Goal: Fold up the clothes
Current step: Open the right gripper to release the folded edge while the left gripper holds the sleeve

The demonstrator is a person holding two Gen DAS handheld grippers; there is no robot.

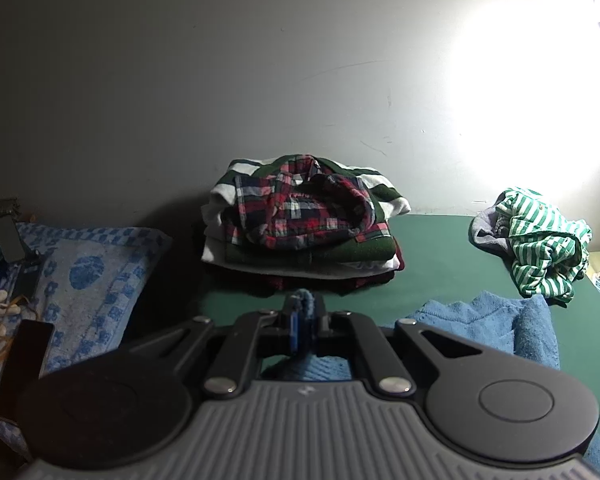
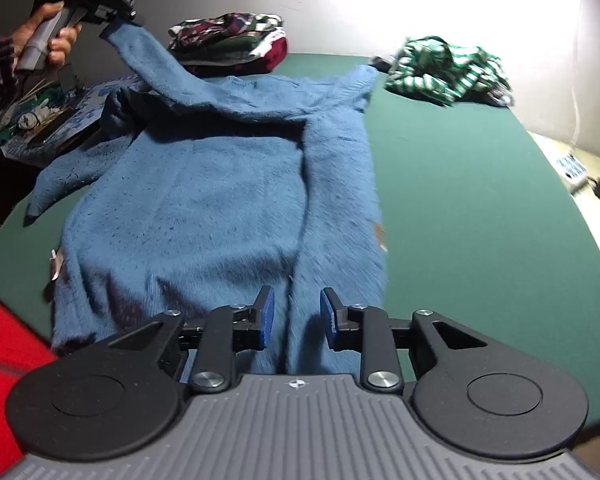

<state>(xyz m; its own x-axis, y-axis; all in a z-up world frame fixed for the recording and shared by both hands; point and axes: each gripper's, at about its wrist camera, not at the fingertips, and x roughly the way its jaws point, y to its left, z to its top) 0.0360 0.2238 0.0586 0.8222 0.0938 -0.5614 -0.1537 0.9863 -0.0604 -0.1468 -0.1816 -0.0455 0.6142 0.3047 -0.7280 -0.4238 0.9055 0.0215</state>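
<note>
A fuzzy blue sweater lies spread on the green table, its right side folded inward along a lengthwise crease. My left gripper is shut on a bit of the blue sweater, and in the right wrist view the left gripper holds a sleeve lifted above the table at the far left. My right gripper is open just above the sweater's near hem, over the crease, with nothing between its fingers.
A stack of folded clothes with a plaid shirt on top sits at the back by the wall. A crumpled green-and-white striped garment lies at the back right. A blue patterned cloth with clutter is at the left. A hand grips the left tool.
</note>
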